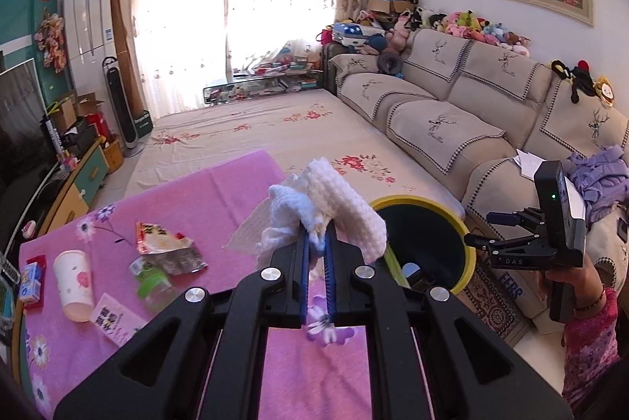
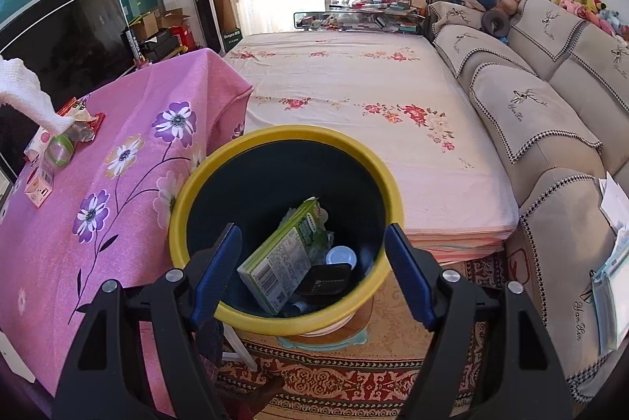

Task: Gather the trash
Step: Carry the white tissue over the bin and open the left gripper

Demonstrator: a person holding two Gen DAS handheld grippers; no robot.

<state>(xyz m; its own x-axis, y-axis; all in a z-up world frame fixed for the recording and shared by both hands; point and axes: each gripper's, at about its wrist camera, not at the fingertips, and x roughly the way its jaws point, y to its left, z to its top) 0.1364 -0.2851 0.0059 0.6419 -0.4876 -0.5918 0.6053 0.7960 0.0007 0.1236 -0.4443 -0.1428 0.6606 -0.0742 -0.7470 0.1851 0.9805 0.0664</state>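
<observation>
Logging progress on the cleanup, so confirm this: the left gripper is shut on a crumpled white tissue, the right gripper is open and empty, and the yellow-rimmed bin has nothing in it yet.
Wrong on the bin. The left gripper is shut on the crumpled white tissue and the right gripper is open and empty, but the yellow-rimmed bin already holds trash: the right wrist view shows a green carton and a white lid inside.

Bright daylight, blown-out curtained window (image 1: 243,7), fisheye-bent edges, dark vignetted corners, sharp focus
</observation>
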